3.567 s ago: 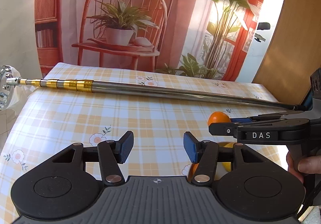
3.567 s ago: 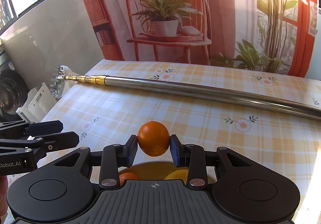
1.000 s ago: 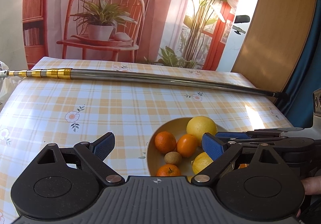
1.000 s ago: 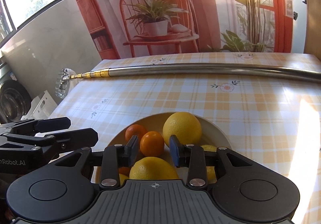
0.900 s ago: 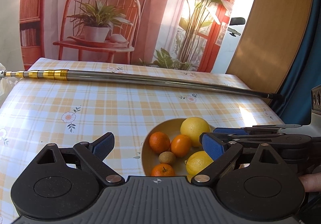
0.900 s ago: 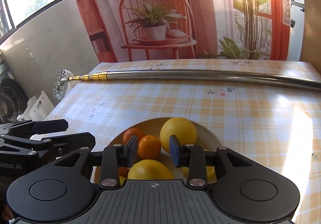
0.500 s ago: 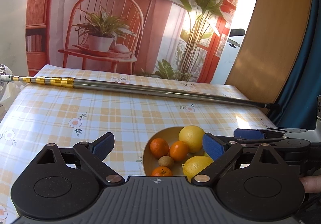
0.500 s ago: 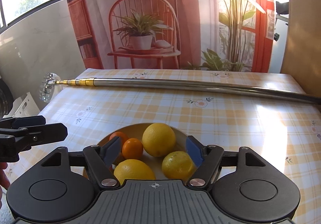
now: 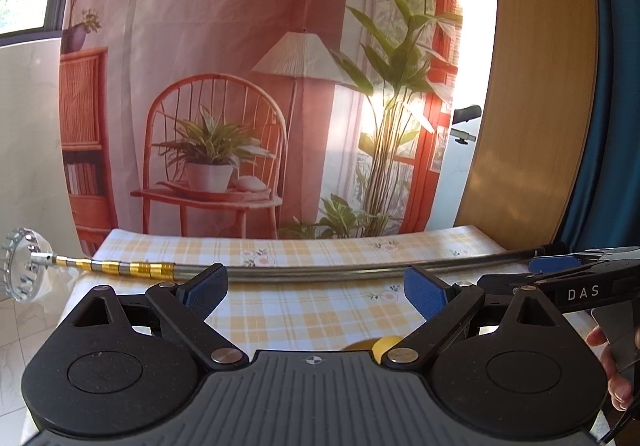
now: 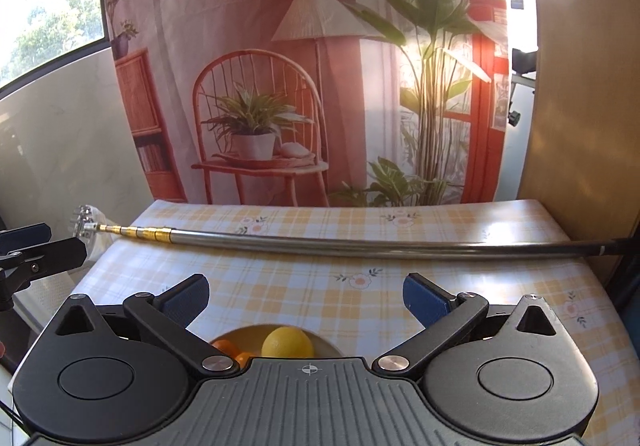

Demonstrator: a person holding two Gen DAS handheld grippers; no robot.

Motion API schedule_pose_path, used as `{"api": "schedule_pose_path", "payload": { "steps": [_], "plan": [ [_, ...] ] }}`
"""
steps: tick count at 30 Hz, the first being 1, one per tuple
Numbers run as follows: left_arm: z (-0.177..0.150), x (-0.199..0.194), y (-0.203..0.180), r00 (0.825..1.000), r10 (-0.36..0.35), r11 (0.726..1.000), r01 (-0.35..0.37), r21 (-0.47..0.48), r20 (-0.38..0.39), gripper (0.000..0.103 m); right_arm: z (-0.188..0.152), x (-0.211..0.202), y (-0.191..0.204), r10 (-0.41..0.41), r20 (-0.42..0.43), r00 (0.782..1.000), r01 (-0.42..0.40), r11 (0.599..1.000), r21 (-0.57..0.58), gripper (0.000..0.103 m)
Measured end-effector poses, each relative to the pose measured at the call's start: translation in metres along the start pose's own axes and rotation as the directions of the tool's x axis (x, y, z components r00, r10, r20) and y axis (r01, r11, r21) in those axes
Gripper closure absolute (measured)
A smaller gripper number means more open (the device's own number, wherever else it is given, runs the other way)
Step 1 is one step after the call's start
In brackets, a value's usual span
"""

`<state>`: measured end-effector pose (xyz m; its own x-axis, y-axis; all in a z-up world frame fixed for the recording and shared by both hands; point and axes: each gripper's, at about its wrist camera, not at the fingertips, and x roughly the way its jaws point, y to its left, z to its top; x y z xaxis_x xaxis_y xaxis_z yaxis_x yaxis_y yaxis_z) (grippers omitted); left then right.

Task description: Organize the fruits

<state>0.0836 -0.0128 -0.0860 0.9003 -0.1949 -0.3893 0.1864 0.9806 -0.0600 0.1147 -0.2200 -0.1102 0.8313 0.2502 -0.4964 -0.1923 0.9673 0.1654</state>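
A pale yellow bowl (image 10: 324, 342) sits on the checked tablecloth just below my right gripper (image 10: 306, 296), which is open and empty. In it show a lemon (image 10: 287, 342) and the tops of two oranges (image 10: 224, 346); the rest is hidden behind the gripper body. My left gripper (image 9: 316, 288) is also open and empty, raised over the table. Only a sliver of a lemon (image 9: 384, 344) peeks over its body. The right gripper appears at the right edge of the left wrist view (image 9: 568, 278), a hand on its handle.
A long telescopic metal pole (image 10: 360, 244) with gold bands lies across the table behind the bowl, its round head (image 9: 24, 270) hanging past the left edge. A printed backdrop hangs behind the table, and a wooden panel (image 9: 532, 126) stands at the right.
The right gripper set the orange in the bowl and opened. Both grippers have since risen and drawn back, so the bowl has slipped nearly out of sight beneath them.
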Motion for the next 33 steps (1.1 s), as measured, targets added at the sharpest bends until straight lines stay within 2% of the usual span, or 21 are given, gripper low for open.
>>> {"api": "schedule_pose_path", "payload": {
  "steps": [5, 7, 12, 33],
  "plan": [
    [0.033, -0.021, -0.008, 0.998, 0.006, 1.0, -0.007, 0.027, 0.065, 0.005, 0.031, -0.027, 0.002, 0.013, 0.079, 0.997, -0.013, 1.0, -0.003, 0.0],
    [0.044, -0.032, -0.011, 0.994, 0.014, 0.999, -0.018, 0.031, 0.109, 0.002, 0.041, -0.035, 0.002, 0.016, 0.105, 0.994, -0.017, 1.0, 0.003, 0.0],
    [0.061, -0.047, -0.021, 0.985, 0.032, 0.999, -0.039, 0.037, 0.167, 0.0, 0.054, -0.049, 0.002, 0.015, 0.151, 0.988, -0.017, 1.0, 0.008, 0.0],
    [0.064, -0.054, -0.025, 0.986, 0.049, 0.995, -0.062, 0.079, 0.158, 0.0, 0.053, -0.066, 0.005, -0.025, 0.204, 0.979, 0.027, 1.0, -0.01, 0.0]
  ]
}}
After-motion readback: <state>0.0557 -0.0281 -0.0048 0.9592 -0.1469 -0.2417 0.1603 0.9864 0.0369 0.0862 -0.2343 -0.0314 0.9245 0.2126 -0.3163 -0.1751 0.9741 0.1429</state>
